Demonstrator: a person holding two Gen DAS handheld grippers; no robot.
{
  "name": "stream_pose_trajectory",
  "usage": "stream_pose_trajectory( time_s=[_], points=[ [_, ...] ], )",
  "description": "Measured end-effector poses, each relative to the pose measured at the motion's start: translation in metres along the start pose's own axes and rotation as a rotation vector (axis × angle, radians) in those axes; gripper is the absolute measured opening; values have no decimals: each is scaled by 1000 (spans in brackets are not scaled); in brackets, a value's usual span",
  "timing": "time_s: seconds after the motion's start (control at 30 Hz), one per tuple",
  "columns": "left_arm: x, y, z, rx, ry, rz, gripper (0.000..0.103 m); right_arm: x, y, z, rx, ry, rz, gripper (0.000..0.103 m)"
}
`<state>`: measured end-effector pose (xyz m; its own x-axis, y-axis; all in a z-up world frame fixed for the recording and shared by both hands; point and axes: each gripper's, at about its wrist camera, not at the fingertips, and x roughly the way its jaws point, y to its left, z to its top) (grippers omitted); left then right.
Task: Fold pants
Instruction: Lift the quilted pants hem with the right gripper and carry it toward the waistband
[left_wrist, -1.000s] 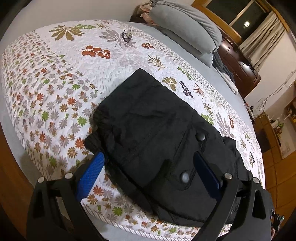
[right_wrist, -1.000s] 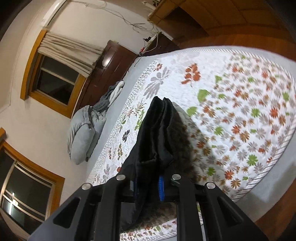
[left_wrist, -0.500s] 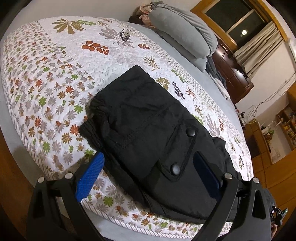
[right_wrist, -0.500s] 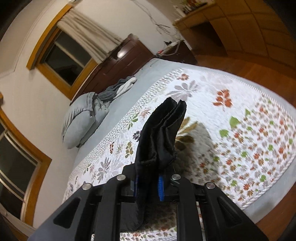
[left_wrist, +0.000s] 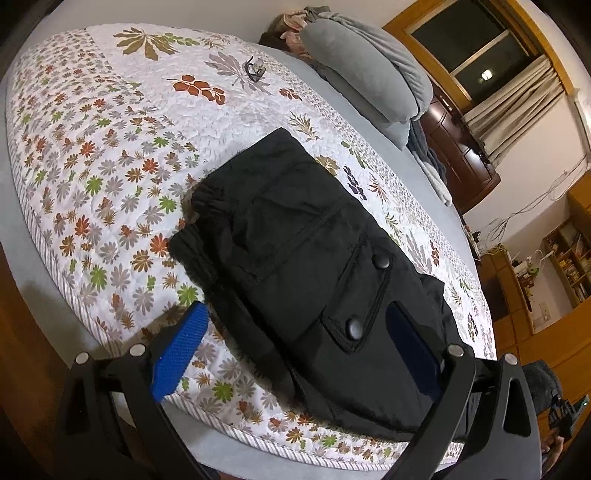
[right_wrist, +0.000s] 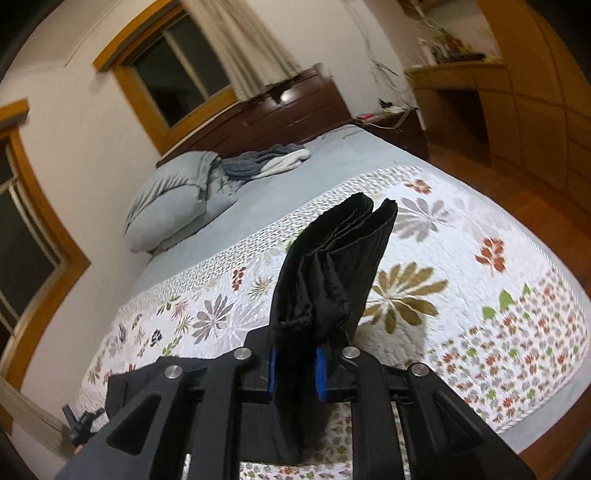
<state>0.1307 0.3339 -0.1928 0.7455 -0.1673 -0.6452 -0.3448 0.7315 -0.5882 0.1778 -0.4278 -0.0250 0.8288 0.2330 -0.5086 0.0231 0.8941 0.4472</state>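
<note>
Your left gripper (left_wrist: 295, 332) is spread wide, its blue pads (left_wrist: 177, 347) standing either side of the black pants (left_wrist: 295, 251) without pressing them. In the left wrist view the pants lie folded across the middle of the frame on the floral quilt (left_wrist: 92, 147), waistband toward the left, a flap pocket with two snaps (left_wrist: 380, 261) toward the lower right. A pair of glasses (left_wrist: 254, 70) sits on the quilt near the top centre; a grey pillow (left_wrist: 369, 81) lies upper right.

Your right gripper (right_wrist: 295, 369) is clenched on a bunched end of the pants (right_wrist: 332, 266): the fabric rises from between the pads at lower centre of the right wrist view and stands up off the quilt (right_wrist: 480, 295), its open edge at centre frame. Grey pillow (right_wrist: 177, 195) and a rumpled towel (right_wrist: 269, 162) sit upper left, against a dark headboard (right_wrist: 280, 114).
</note>
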Motion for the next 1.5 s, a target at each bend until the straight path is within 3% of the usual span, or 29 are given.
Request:
stream_pose_trajectory(
  time_s=[0.4,0.7,1.0,1.5],
  points=[
    [-1,17,-4,-75,19,-44,97,28,90,3,-163,45,49,15],
    [-4,21,-6,-89,13,-60,97,54,159,-22,-290,85,58,15],
    [-9,33,-8,-144,7,-81,97,89,207,-58,-358,158,90,14],
    [-3,33,-7,-160,20,-97,97,140,273,-163,-659,256,-35,14]
  ],
)
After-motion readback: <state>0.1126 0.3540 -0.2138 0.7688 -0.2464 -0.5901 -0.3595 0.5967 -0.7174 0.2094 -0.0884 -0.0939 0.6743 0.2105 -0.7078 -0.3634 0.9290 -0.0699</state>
